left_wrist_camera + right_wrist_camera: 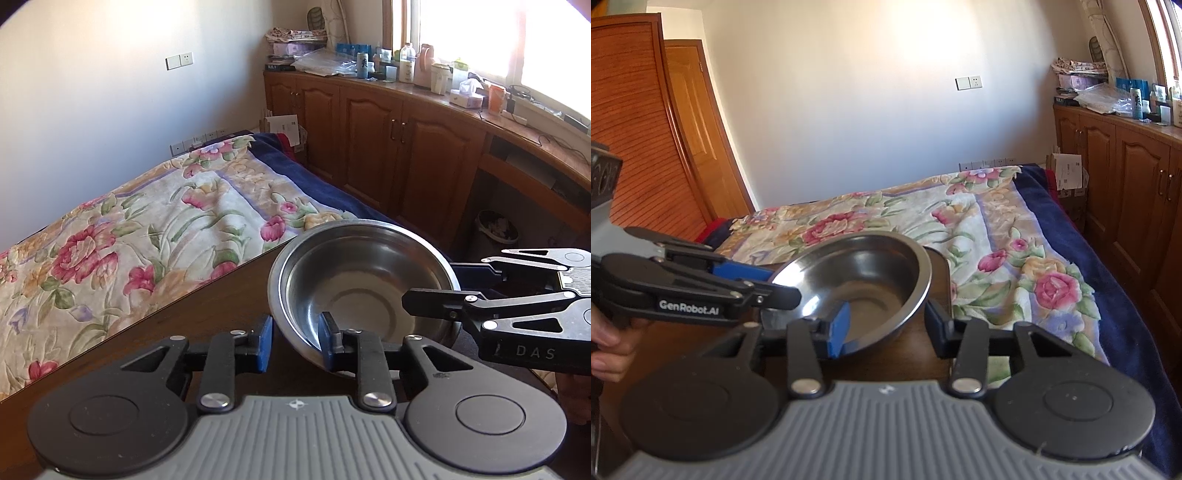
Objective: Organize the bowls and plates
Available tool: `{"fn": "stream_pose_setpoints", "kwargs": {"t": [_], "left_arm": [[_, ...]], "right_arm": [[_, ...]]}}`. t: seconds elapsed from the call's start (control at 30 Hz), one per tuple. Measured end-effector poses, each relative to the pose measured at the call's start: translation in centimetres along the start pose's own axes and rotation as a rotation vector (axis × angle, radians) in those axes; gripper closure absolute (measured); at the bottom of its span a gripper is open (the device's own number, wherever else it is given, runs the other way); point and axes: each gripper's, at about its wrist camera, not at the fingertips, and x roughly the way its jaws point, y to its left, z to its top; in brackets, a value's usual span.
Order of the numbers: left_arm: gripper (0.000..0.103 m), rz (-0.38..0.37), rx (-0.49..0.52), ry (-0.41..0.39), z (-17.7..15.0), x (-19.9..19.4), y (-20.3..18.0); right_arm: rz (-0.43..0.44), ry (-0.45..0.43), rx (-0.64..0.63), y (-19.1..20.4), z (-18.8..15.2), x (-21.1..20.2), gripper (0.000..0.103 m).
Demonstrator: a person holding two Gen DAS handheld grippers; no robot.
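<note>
1. While both of your tools meet at the round, shallow stainless-steel bowl (364, 291), it sits on the dark brown wooden table (207, 317), near the table's far edge, with the bed under its floral quilt (140, 229) beyond.
2. Your left gripper (295, 341) straddles the bowl's near rim: one blue pad (325, 341) is inside the bowl, the other (265, 343) outside on the left. A gap shows between the outer pad and the rim, so the jaws stand partly spread around the rim rather than pinching it.
3. Your right gripper (886, 332) straddles the rim on the bowl's right side: its left blue pad (839, 328) lies inside against the wall, while the right pad (936, 326) stands just outside, apart from the metal. These jaws are likewise spread, with nothing clamped.
4. In the left wrist view, the right gripper reaches in from the right, one finger inside the bowl.
5. In the right wrist view, the bowl looks tilted, its far-right rim higher; whether it is lifted off the table you cannot tell.
6. Your hand (609, 347) shows at the left edge, holding the left tool's handle.
7. Wooden cabinets (388, 140) line the far right wall.
</note>
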Motion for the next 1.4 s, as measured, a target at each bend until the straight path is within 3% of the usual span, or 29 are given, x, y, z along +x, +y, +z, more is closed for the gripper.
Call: {"fn": "stream_pose_setpoints", "kwargs": {"t": [0.07,0.4,0.53,0.77,1.03,1.17,1.3,1.4], "left_arm": [[0.075,-0.002,-0.001,0.001,0.1,0.0,-0.1],[0.076,-0.002,0.013,-0.015,-0.5,-1.5,-0.3],[0.082,-0.022,0.024,-0.023,-0.5,-2.4,-0.9],[0.084,-0.011,0.024,0.002,-1.3,-2.1,-1.0],[0.086,-0.013,0.017,-0.022,-1.4,-2.7,-0.4],[0.079,0.038,0.022,-0.048,-1.8,-3.4,-0.4],[0.067,0.05,0.024,0.005,-2.3,-2.7,0.1],[0.072,0.03,0.022,0.04,-2.4,-2.2,0.2]], "right_arm": [[-0.001,0.003,-0.002,0.2,0.0,0.0,0.063],[-0.015,0.013,0.007,0.3,0.0,-0.4,0.066],[-0.017,0.009,0.001,0.6,0.1,-0.8,0.067],[-0.028,0.049,-0.006,1.2,0.5,-0.5,0.083],[-0.031,0.079,0.015,0.7,0.2,0.0,0.087],[-0.037,0.082,0.008,1.1,0.1,0.0,0.089],[-0.058,0.079,0.0,1.2,-0.1,-0.1,0.09],[-0.05,0.076,0.02,1.0,-0.1,-0.2,0.09]]}}
